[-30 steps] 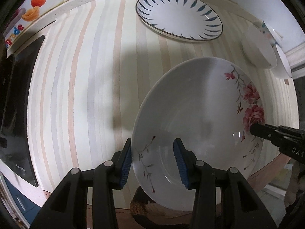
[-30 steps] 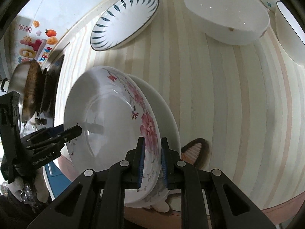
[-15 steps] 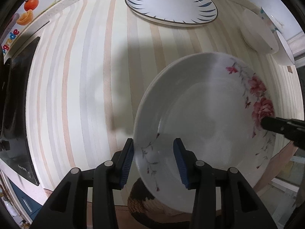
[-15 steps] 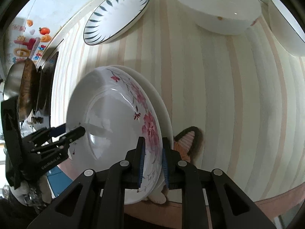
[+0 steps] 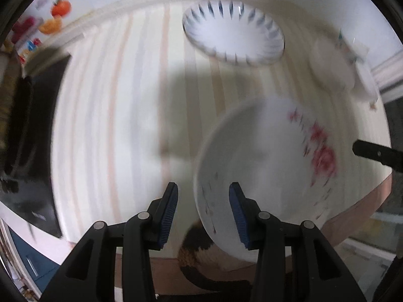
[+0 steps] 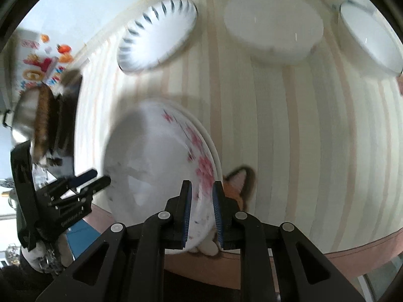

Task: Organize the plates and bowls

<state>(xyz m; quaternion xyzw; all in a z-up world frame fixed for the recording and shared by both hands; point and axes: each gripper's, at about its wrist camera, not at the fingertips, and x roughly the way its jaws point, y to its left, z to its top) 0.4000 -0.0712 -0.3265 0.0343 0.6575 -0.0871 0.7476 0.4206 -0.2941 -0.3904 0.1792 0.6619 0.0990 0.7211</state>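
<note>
Both grippers have risen from the striped table (image 5: 105, 115), and the flowered plate (image 5: 264, 171) they flank looks smaller than a second ago. The left gripper (image 5: 202, 212), which straddled the plate's near rim, now shows that rim shifted toward its right pad. The right gripper (image 6: 201, 202) has parted slightly around the rim. The blue-rimmed plate (image 5: 234, 37) sits lower in the left view. Both views have blurred.

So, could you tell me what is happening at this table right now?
A person holds a claw in each hand, working on the flowered plate at the near edge of the striped table. The right claw straddles its rim, as does the left claw. A blue-patterned plate and white bowls wait behind.
</note>
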